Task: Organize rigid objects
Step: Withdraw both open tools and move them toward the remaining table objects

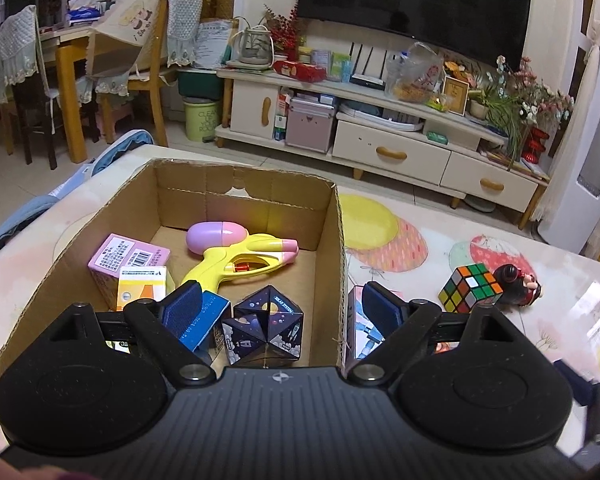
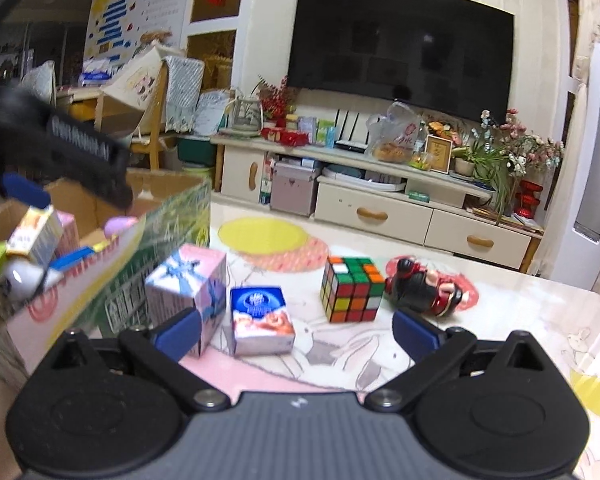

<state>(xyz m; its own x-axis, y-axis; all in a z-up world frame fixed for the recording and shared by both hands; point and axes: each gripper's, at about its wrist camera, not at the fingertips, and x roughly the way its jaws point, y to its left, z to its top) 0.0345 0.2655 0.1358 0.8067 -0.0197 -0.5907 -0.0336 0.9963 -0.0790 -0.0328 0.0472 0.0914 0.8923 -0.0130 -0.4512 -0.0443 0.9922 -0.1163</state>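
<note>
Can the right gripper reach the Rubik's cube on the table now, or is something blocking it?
Probably yes. The right gripper is open, and the Rubik's cube stands ahead between its fingers with bare table before it; the small blue box sits aside.

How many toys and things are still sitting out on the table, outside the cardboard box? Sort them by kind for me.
Small boxes: 2 (pink patterned box, blue box)
Puzzle cubes: 1 (Rubik's cube)
Dolls: 1 (red-and-black doll, lying down)
Total: 4

Both the left gripper (image 1: 281, 306) and right gripper (image 2: 296, 330) have black ribbed bodies, round black discs, silver pivot screws and blue finger pads (image 1: 182, 312).
</note>
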